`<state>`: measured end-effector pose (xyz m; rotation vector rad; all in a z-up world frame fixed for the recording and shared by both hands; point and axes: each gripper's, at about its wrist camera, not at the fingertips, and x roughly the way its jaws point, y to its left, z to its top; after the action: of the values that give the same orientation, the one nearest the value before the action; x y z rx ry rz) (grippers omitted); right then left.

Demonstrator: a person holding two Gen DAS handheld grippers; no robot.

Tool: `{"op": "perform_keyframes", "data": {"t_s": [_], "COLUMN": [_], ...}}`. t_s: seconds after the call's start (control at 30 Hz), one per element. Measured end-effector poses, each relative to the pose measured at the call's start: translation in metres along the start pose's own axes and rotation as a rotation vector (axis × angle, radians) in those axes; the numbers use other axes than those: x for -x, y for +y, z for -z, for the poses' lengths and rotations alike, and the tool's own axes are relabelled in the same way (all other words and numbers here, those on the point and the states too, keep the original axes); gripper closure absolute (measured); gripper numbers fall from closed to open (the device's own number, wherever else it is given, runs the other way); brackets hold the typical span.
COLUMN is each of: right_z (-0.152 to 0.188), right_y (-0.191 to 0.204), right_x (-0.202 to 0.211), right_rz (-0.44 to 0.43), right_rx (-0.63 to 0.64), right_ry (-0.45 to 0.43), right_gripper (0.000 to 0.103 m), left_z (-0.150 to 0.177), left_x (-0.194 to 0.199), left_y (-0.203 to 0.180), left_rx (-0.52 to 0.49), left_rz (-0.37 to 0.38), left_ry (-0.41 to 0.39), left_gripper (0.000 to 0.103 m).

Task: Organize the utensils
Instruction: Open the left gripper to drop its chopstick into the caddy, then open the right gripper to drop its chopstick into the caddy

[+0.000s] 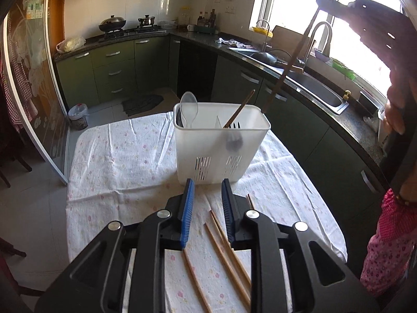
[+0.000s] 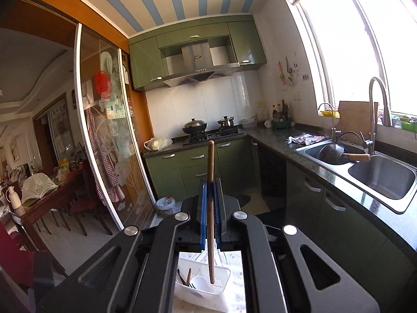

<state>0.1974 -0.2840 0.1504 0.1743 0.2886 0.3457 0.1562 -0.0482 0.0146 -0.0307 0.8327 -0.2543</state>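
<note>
Wooden chopsticks (image 1: 226,255), 3 or so, lie on the cloth (image 1: 125,167) between and under my left gripper (image 1: 207,195), its jaws parted and empty. They look light, stiff and smooth, likely to roll, so I judge a pinch across the middle of 1 best. Beyond stands the white caddy (image 1: 221,146), holding a spoon (image 1: 188,107) and a fork. My right gripper (image 2: 209,200) clamps a chopstick (image 2: 210,180) near upright above the caddy (image 2: 200,290).
</note>
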Motion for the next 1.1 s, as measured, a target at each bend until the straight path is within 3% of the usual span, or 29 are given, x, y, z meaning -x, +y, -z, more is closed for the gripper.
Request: {"op": "perform_keyframes", "data": {"t_s": [0.17,0.33,0.4,0.53,0.67,0.77,0.9,1.1], "right_z": [0.031,0.063,0.070,0.080,0.092,0.105,0.136,0.181], "right_y": [-0.008,-0.010,-0.012,-0.012,-0.016,-0.018,-0.023,-0.040], "right_x": [-0.052,-0.066,-0.059,-0.036,-0.009,0.014,0.039,0.053], "right_rz": [0.020,0.019,0.011,-0.006,-0.042,-0.062,-0.069,-0.048], "right_rx": [-0.010,0.000,-0.003,0.014,-0.002,-0.006,-0.009,-0.053], "right_ry": [0.114,0.180,0.182,0.173,0.182,0.191,0.231,0.304], "right_gripper": [0.097,0.096,0.096,0.093,0.092,0.082,0.081,0.081], "left_z": [0.030,0.050,0.055,0.063,0.072,0.078,0.085,0.085], "left_x": [-0.021,-0.038,-0.042,-0.056,-0.076,-0.091,-0.109,-0.123], "left_y": [0.009,0.020,0.024,0.028,0.034,0.040,0.047,0.040], "left_rx": [0.023,0.062,0.081,0.102,0.140,0.167,0.188,0.180], "left_rz": [0.015,0.030,0.026,0.016,0.009,-0.001,-0.028,-0.028], "left_ry": [0.122,0.201,0.213,0.262,0.343,0.403,0.461,0.470], "left_gripper": [0.077,0.073,0.059,0.054,0.053,0.053,0.053,0.058]}}
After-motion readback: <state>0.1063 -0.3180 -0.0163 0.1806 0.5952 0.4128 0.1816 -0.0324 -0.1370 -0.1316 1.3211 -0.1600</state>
